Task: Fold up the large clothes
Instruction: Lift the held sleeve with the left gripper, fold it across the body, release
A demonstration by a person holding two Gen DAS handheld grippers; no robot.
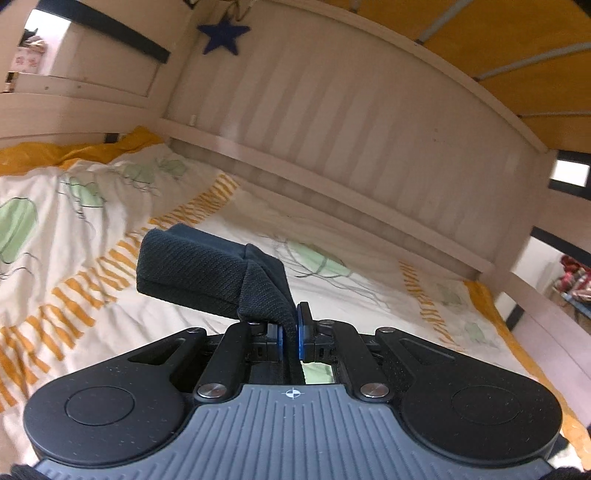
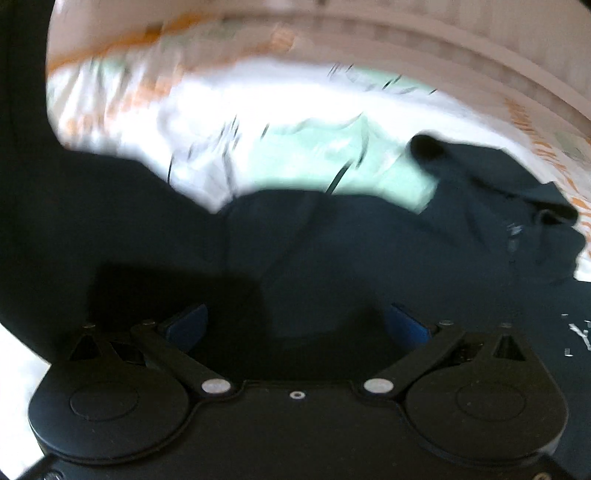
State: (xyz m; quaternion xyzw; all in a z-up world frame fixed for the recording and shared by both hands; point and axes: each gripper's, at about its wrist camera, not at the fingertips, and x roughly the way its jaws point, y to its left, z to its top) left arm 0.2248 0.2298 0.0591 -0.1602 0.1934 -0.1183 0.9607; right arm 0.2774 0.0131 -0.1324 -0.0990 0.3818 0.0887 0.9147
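Observation:
My left gripper (image 1: 290, 332) is shut on a ribbed cuff or hem of a dark navy garment (image 1: 207, 273), held up above the bed; the cloth sticks out to the upper left past the blue pads. In the right wrist view, which is blurred by motion, the same dark garment (image 2: 332, 251) lies spread over the bedsheet (image 2: 258, 122). My right gripper (image 2: 295, 325) is open, its blue pads (image 2: 188, 325) wide apart just above the dark cloth, holding nothing.
The bed has a white sheet (image 1: 92, 206) with green and orange prints. A pale wooden side rail (image 1: 332, 140) with a blue star (image 1: 221, 33) runs behind it. An upper bunk with an orange mattress (image 1: 517, 66) hangs overhead.

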